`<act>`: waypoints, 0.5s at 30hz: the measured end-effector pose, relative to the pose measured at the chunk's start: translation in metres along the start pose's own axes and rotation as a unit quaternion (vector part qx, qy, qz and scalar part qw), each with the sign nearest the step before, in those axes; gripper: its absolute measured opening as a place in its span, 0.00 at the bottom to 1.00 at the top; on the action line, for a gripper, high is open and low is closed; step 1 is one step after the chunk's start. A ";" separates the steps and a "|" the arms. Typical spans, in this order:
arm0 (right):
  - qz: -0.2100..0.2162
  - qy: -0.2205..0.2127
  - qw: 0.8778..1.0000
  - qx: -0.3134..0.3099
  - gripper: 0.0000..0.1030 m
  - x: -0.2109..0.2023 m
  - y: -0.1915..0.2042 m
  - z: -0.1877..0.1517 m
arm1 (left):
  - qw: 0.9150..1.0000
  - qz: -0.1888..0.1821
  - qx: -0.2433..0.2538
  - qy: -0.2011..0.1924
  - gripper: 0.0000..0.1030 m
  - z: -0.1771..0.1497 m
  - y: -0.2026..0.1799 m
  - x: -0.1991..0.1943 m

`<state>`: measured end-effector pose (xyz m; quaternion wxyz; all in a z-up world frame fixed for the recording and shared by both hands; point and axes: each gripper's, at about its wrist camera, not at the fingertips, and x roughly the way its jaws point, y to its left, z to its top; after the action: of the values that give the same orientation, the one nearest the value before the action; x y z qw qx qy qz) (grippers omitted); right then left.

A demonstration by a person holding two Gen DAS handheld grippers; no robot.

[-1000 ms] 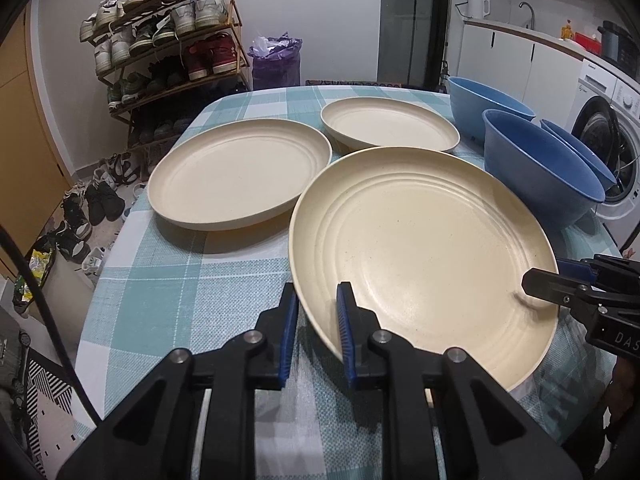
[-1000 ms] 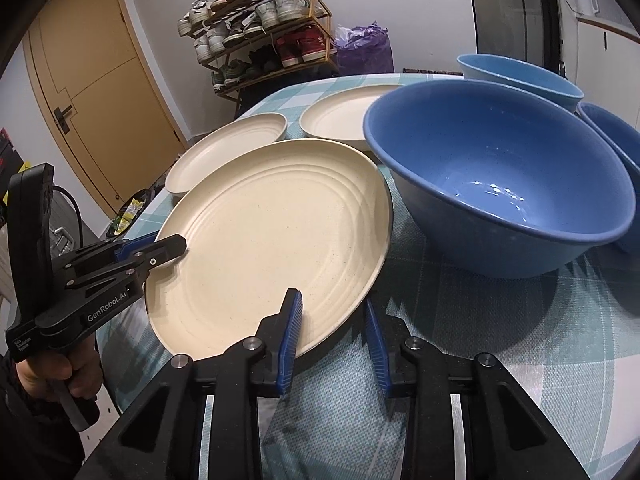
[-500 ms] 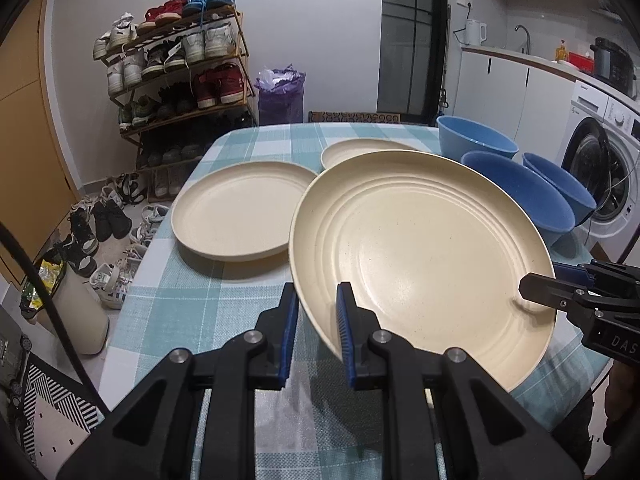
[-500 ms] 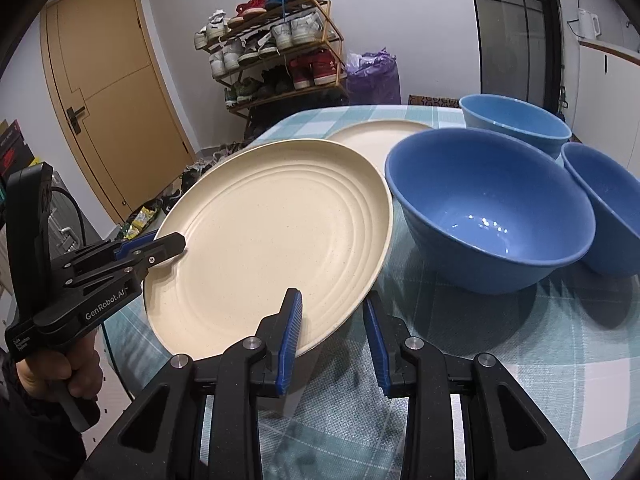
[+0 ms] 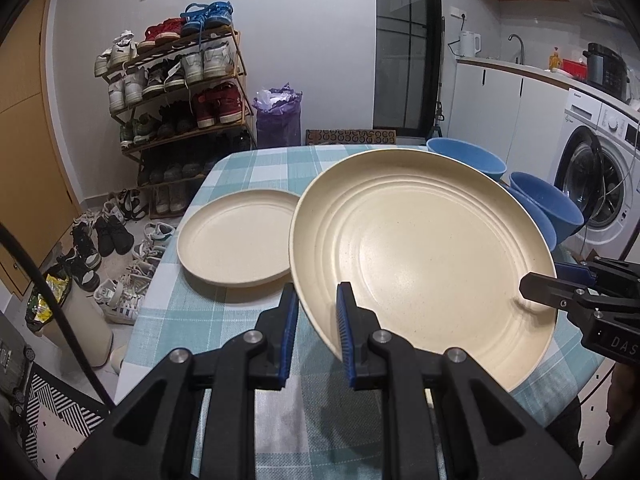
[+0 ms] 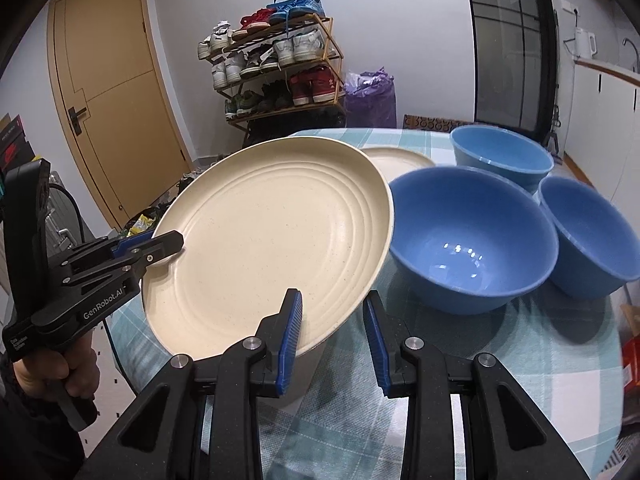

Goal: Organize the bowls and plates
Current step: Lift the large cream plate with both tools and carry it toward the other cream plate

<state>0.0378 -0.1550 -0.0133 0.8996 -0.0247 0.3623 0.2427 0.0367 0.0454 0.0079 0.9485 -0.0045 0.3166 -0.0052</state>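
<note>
A large ribbed cream plate (image 5: pixel 420 248) (image 6: pixel 272 236) hangs tilted above the checked table (image 5: pixel 248 164) (image 6: pixel 520 360). My left gripper (image 5: pixel 316 320) (image 6: pixel 160 244) is shut on its near-left rim. My right gripper (image 6: pixel 332 320) (image 5: pixel 536 286) is shut on the opposite rim. A second cream plate (image 5: pixel 236 244) lies flat on the cloth to the left. Another cream plate (image 6: pixel 400 160) shows behind the held one in the right wrist view. Three blue bowls (image 6: pixel 472 240) (image 6: pixel 500 156) (image 6: pixel 588 236) stand on the right; two of them (image 5: pixel 464 156) (image 5: pixel 548 204) peek past the held plate.
A shoe rack (image 5: pixel 176 92) and a purple bag (image 5: pixel 278 116) stand past the table's far end. Loose shoes (image 5: pixel 108 236) lie on the floor at left. A washing machine (image 5: pixel 600 184) stands at right, and a wooden door (image 6: pixel 116 92) at far left. A hand (image 6: pixel 76 372) holds the left gripper.
Both grippers have risen together with the big plate. It has left the cloth, and the table, the other plates and the bowls now sit lower and farther off.
</note>
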 end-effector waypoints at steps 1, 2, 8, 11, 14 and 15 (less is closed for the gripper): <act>-0.002 -0.002 1.000 0.000 0.31 -0.002 0.001 0.003 | 1.000 0.000 0.001 -0.001 0.17 0.002 -0.001 -0.001; -0.004 -0.002 1.000 -0.001 0.31 -0.005 0.000 0.007 | 1.000 -0.002 0.000 -0.003 0.17 0.007 -0.002 -0.002; -0.010 -0.004 1.000 0.003 0.31 -0.014 -0.006 0.031 | 1.000 -0.007 -0.007 -0.011 0.17 0.030 -0.002 -0.004; -0.012 -0.003 1.000 0.002 0.31 -0.015 -0.009 0.043 | 1.000 -0.008 -0.007 -0.016 0.17 0.041 -0.004 -0.004; -0.015 -0.004 1.000 0.000 0.31 -0.017 -0.012 0.054 | 1.000 -0.008 -0.005 -0.021 0.17 0.052 -0.007 -0.002; -0.017 -0.006 1.000 -0.001 0.31 -0.019 -0.014 0.059 | 1.000 -0.008 -0.004 -0.023 0.17 0.056 -0.008 -0.002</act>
<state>0.0703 -0.1621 0.0404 0.9056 -0.0298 0.3565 0.2279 0.0690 0.0375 0.0541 0.9555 -0.0114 0.2947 -0.0117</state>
